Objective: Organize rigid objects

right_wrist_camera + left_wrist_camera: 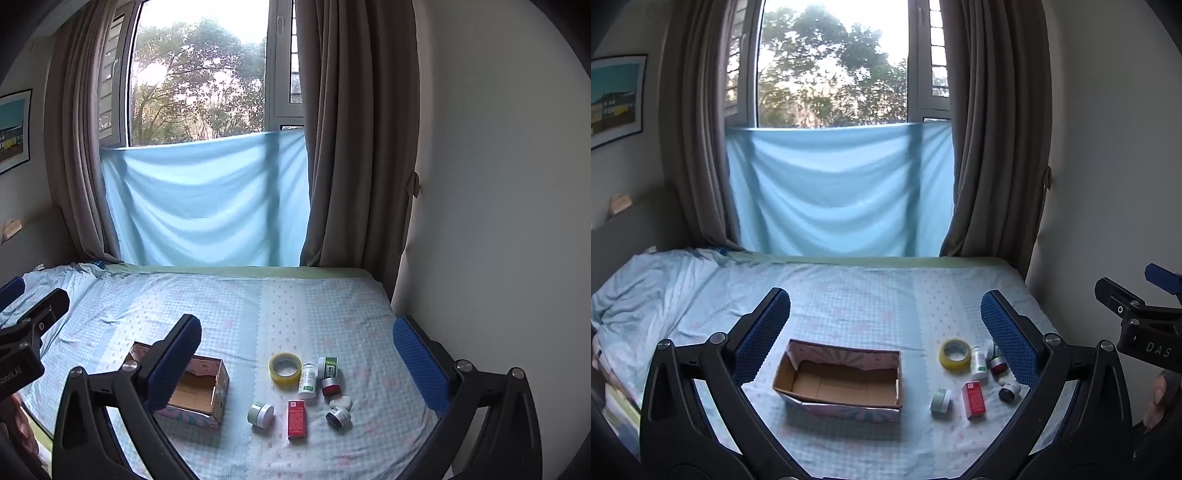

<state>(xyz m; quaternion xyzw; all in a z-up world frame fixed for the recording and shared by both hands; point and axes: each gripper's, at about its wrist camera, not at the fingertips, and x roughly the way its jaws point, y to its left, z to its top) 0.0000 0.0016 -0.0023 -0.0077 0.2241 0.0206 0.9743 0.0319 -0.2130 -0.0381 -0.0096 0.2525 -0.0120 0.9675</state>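
A bed (295, 306) with a pale blue patterned sheet fills the lower scene, and on it lies an open cardboard box (842, 380), empty inside, its long axis running side to side across the left wrist view. To the right of the box, apart from it, sits a loose cluster of small rigid items: a roll of yellow tape (285, 370) at the far left of the group, a white bottle (308, 381) touching it, a green-labelled jar (328, 364) behind, a red-lidded jar (330, 386), a red carton (296, 420) lying with its long axis pointing away from the camera, a pale green jar (260, 414) on its side and a dark jar (338, 416). The right gripper (295, 332) hangs above the bed with its jaws spread wide and nothing between them; the cluster lies at about six o'clock between its fingers, so it appears the nearer hand. The left gripper (886, 314) is equally wide and empty, the box at its six o'clock and the items at about four o'clock.
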